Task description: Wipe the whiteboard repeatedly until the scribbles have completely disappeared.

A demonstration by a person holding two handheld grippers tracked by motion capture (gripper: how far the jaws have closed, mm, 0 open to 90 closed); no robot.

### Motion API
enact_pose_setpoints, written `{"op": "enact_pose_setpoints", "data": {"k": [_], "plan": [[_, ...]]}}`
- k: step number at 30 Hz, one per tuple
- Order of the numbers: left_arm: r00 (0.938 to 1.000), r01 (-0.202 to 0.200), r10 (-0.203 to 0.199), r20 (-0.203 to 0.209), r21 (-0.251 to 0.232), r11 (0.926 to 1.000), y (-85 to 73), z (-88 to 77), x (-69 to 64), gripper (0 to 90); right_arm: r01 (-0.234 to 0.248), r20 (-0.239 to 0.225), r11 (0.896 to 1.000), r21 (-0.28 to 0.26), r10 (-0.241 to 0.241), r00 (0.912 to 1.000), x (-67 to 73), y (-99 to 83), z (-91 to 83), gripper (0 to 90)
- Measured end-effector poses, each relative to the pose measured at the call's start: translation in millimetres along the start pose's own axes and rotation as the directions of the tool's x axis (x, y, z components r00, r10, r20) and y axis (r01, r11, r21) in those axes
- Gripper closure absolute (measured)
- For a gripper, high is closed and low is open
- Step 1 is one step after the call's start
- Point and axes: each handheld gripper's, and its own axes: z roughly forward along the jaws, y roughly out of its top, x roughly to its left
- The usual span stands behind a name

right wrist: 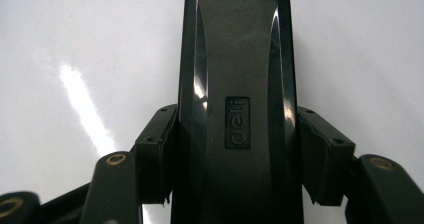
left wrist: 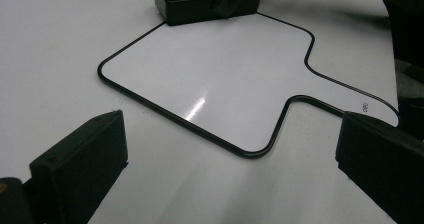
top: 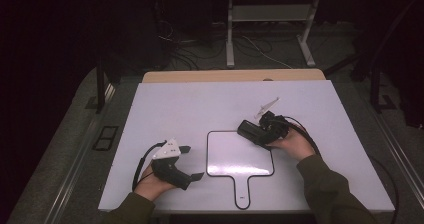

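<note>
While the right gripper (top: 256, 134) clamps it by the long sides, the black eraser (right wrist: 235, 109) shows as a glossy oblong block with rounded corners, a raised matte centre strip and a small embossed logo plate in the middle. Jaws press both flanks near its rear half; grip looks firm.

Position: eraser (top: 248, 131) sits at the top right corner of the small whiteboard (top: 239, 156), partly over its black rim, its underside on or just above the surface, cannot tell which. Long axis runs in line with the right gripper, pointing away from the right hand (top: 290, 143) toward the table's left and slightly far side in the high view.

The whiteboard is white, black-edged, paddle-shaped, handle toward the person, lying flat on the white table (top: 200, 109).

Left gripper (top: 186, 161) rests near the front left of the table, jaws spread wide with nothing between them, aimed at the whiteboard (left wrist: 220, 79); from its view the eraser (left wrist: 207, 1) lies at the board's far corner.

Room: whiteboard face is bare, the table's wide far and left areas are free, front edge close behind both hands, and the grippers are well apart.
</note>
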Motion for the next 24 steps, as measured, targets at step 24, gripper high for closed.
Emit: {"op": "enact_pose_setpoints", "data": {"k": [24], "plan": [[1.0000, -0.001, 0.001, -0.003, -0.002, 1.0000, 0.2, -0.2, -1.2, 0.0, 0.047, -0.021, 0.999, 0.001, -0.047, 0.9987, 29.6, -17.9, -9.8, 38.7]]}}
